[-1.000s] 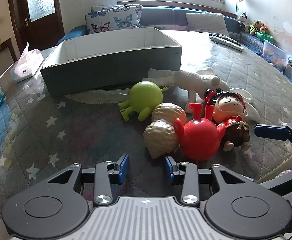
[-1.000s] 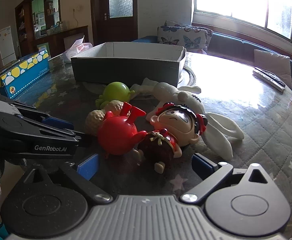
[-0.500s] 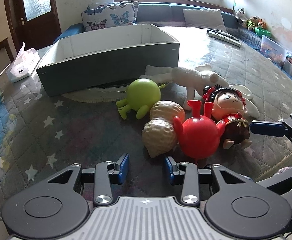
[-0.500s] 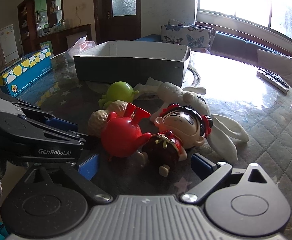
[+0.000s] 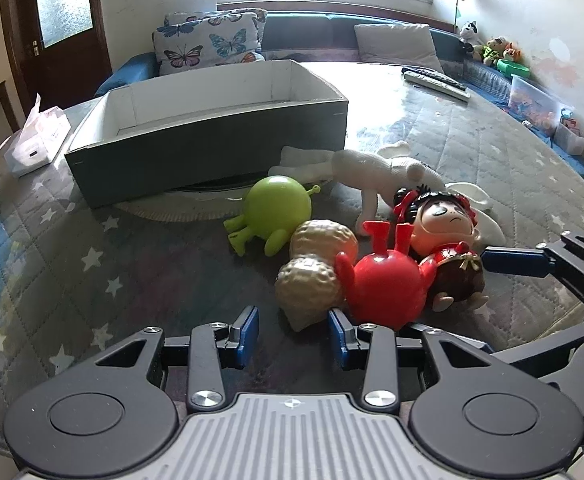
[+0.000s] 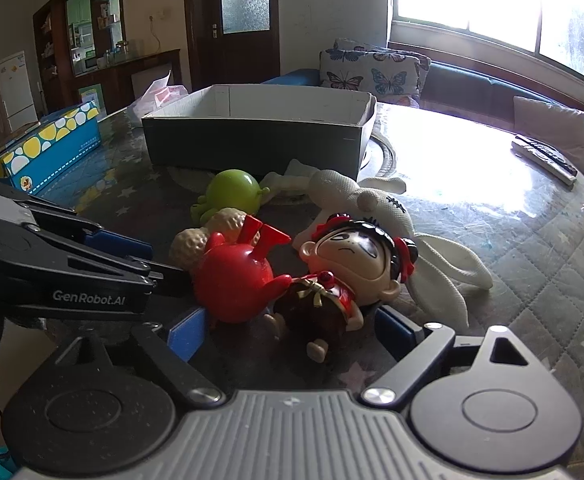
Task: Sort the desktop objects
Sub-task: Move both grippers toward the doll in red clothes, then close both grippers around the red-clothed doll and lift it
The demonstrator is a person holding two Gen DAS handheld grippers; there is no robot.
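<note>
Lining up 2 grabs, I hold my left gripper (image 5: 292, 328) jaws apart at the peanut toy (image 5: 312, 280), right gripper (image 6: 287, 330) wide around the doll (image 6: 344, 272); next, close, then carry to the box (image 5: 211, 160) beyond.

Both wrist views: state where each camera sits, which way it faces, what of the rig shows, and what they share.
Left wrist view: sits on the left gripper, low over the table, facing the tan peanut-shaped toy and grey open cardboard box; the right gripper enters at the right.
Right wrist view: sits on the right gripper, facing the big-headed doll in red; the left gripper enters at the left.
Shared: round red toy, round green toy, box.
</note>
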